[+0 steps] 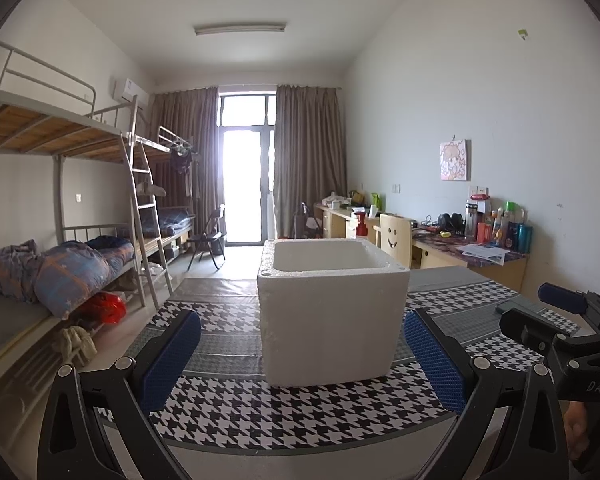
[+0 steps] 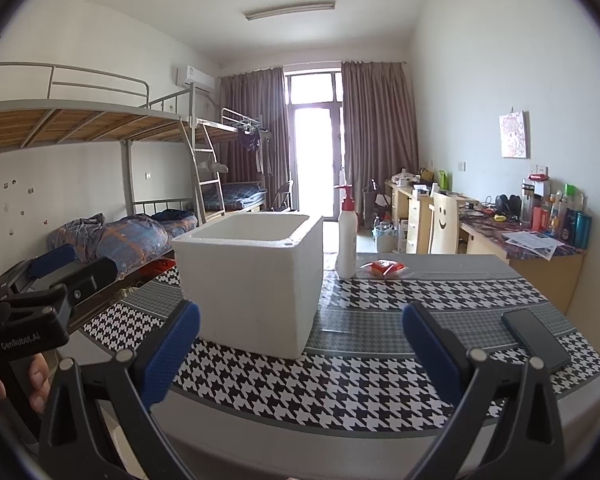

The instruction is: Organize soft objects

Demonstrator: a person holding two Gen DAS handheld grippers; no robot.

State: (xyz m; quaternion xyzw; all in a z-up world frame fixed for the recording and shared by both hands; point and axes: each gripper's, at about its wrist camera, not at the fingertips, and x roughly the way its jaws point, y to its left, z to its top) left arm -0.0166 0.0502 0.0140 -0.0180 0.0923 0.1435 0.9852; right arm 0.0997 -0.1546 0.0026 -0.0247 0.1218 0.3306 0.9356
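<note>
Nothing had been picked up: the left gripper (image 1: 302, 354) and the right gripper (image 2: 300, 350) both hung over the near edge of the table (image 2: 340, 380) with their fingers spread wide and nothing between them, so the task looked to be at its very start. The box (image 1: 332, 320), a thick-walled white foam tub with a grainy, crumbly surface and an open top, stood in the middle of the table straight ahead of the left gripper; what lay inside could not be seen. Behind it on the right stood a tall white pump bottle (image 2: 347, 236) with a red pump, and just beside that lay a small red packet (image 2: 386, 268) in crinkly clear wrap, seemingly the only soft thing within reach and probably the piece to go into the box. A flat dark phone (image 2: 536, 338) rested on the table near the right gripper. The cloth was a smooth houndstooth print with grey bands. The next move would likely call for the right gripper to reach past the bottle without knocking it and close gently on the packet, since the wrap would give and slip.
</note>
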